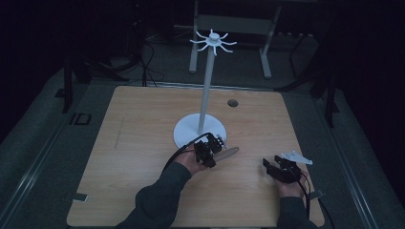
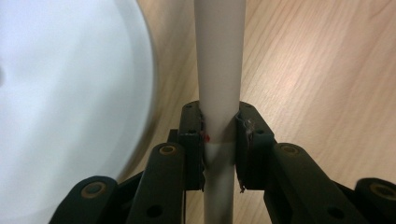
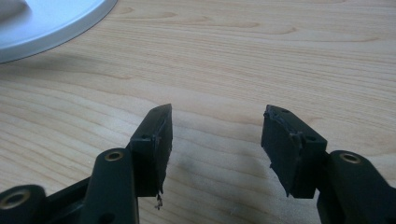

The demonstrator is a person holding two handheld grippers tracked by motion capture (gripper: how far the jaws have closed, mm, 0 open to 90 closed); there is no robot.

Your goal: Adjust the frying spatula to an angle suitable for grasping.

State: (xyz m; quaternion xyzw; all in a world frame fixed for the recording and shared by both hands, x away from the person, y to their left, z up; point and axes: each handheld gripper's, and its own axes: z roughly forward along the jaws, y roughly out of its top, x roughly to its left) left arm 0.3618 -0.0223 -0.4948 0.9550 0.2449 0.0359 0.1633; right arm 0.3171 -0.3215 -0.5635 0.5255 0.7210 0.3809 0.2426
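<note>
Held low over the near part of the wooden table (image 1: pixel 143 191), both forearms entering from the bottom edge in dark sleeves. Left gripper (image 2: pixel 219 135) clamped on a pale rod (image 2: pixel 219 70), black pads pressed flat against its two sides, with a small red mark (image 2: pixel 207 137) right at the left pad. Rod gripped partway along, not at its end: a length ran out beyond the jaws and a shorter piece back between the links. In the high view, rod (image 1: pixel 230 152) lay close to level, pointing right from the left hand (image 1: pixel 191 162), just in front of the stand's round white base (image 1: pixel 191 136); whether its far end touched the table could not be told. Judged as the lifting step, with the grip already made. Best done by keeping the pads square on the rod, raising it straight and slowly so that the long free end neither sagged nor swung, and steering clear of the base rim just beside it. Left wrist turned inward, gripper aimed to the right and slightly away. Right gripper (image 3: pixel 215 135) gaped wide with nothing between its jaws, parked near the table's right edge, well apart from the rod, right hand (image 1: pixel 291 188) low behind it. Farther off, the stand's pole (image 1: pixel 206 90) rose upright to a crown of hooks (image 1: pixel 213 42).
</note>
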